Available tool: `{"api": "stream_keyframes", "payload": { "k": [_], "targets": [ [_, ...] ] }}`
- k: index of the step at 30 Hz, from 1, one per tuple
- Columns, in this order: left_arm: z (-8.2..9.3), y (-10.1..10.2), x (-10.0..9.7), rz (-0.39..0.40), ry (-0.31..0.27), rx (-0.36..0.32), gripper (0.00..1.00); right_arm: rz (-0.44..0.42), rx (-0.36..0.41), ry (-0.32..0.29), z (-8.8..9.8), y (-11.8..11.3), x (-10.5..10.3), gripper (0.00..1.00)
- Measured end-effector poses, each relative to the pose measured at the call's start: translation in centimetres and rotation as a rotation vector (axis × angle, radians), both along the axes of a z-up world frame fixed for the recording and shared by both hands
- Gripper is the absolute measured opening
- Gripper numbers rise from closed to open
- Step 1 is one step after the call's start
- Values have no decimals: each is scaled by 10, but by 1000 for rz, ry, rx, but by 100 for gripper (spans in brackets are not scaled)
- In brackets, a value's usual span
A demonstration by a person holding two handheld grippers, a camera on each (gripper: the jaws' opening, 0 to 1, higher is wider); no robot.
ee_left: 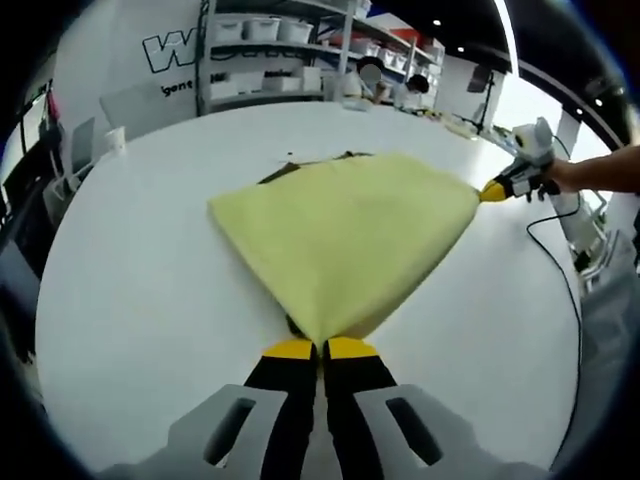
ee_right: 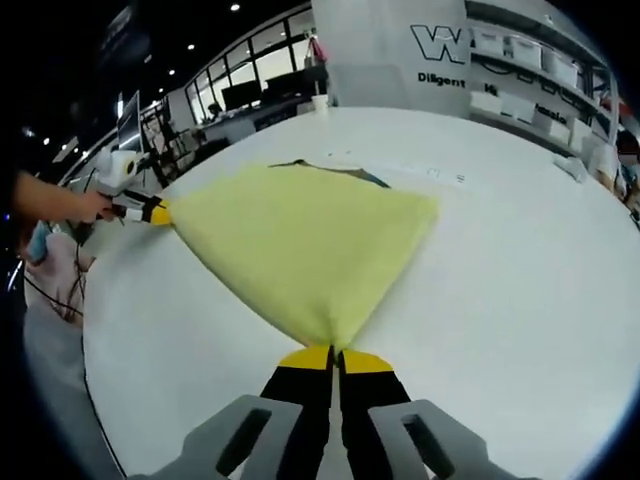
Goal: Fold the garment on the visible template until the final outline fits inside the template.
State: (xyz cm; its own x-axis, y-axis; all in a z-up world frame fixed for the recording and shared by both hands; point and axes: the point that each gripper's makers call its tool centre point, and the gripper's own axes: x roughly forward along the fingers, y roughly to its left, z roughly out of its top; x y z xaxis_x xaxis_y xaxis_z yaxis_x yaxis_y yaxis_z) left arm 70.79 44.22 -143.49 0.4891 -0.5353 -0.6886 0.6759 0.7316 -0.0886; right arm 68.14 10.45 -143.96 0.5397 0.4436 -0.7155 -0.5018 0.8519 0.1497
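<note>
Jaws of the left gripper (ee_left: 320, 347) are pinched tight on one corner of the yellow garment (ee_left: 345, 235); the right gripper (ee_right: 335, 357) clamps another corner the same way. Cloth stretches between them (taut, lifted slightly) over the white table (ee_left: 140, 300), dark template (ee_right: 365, 176) edges peeking behind.

White round table (ee_left: 130, 300), shelving with white bins (ee_left: 270, 50) behind — lettered wall (ee_right: 440, 50), dark windows (ee_right: 250, 80).

Plain pale-yellow garment (ee_left: 345, 235), white table (ee_left: 140, 290), black yellow-tipped gripper (ee_left: 320, 347)
</note>
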Motion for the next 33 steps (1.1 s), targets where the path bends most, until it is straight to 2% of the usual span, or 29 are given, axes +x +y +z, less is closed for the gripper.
{"api": "stream_keyframes", "payload": {
  "k": [3, 5, 6, 7, 8, 10, 12, 15, 16, 20, 22, 25, 26, 28, 30, 33],
  "targets": [
    [0, 0, 0, 7, -4, -4, 1, -1, 11, 11, -1, 2, -5, 0],
    [1, 3, 3, -21, -43, 37, 2, 1, 18, 8, 0, 5, -7, 0],
    [1, 0, 1, -36, -49, 32, 4, 11, 10, -4, 1, 6, -7, 0],
    [2, 0, 1, -33, -46, 37, 7, 42, -27, -49, 3, 5, -4, 0],
    [2, 1, 2, -34, -52, 43, 12, 51, -41, -62, 4, 5, -3, 0],
    [4, 1, 2, -25, -54, 27, 27, 48, -36, -59, 5, 6, -4, 0],
    [7, 3, 3, -11, -50, 18, 34, 42, -32, -72, 8, 5, -3, 3],
    [12, 7, 5, 8, -63, 8, 33, 32, -30, -103, 15, 4, 2, 12],
    [17, 5, 6, 18, -68, -16, 33, 26, -31, -122, 19, 3, 4, 14],
    [28, -4, 7, -11, -106, -44, 30, 47, -16, -168, 30, 9, 6, 9],
    [30, -10, 5, -34, -123, -44, 28, 74, -22, -167, 28, 14, 3, 4],
    [34, -14, 6, -46, -146, -43, 23, 90, -30, -161, 24, 19, 0, 2],
    [38, -14, 8, -54, -180, -37, 21, 90, -30, -155, 22, 20, -1, 2],
    [47, -17, 10, -60, -211, -55, 16, 96, -45, -150, 18, 19, -4, 2],
    [44, -18, 10, -64, -201, -55, 14, 98, -58, -132, 13, 17, -6, 0],
    [37, -18, 9, -60, -178, -46, 18, 87, -70, -121, 10, 12, -7, 0]
  ]
}}
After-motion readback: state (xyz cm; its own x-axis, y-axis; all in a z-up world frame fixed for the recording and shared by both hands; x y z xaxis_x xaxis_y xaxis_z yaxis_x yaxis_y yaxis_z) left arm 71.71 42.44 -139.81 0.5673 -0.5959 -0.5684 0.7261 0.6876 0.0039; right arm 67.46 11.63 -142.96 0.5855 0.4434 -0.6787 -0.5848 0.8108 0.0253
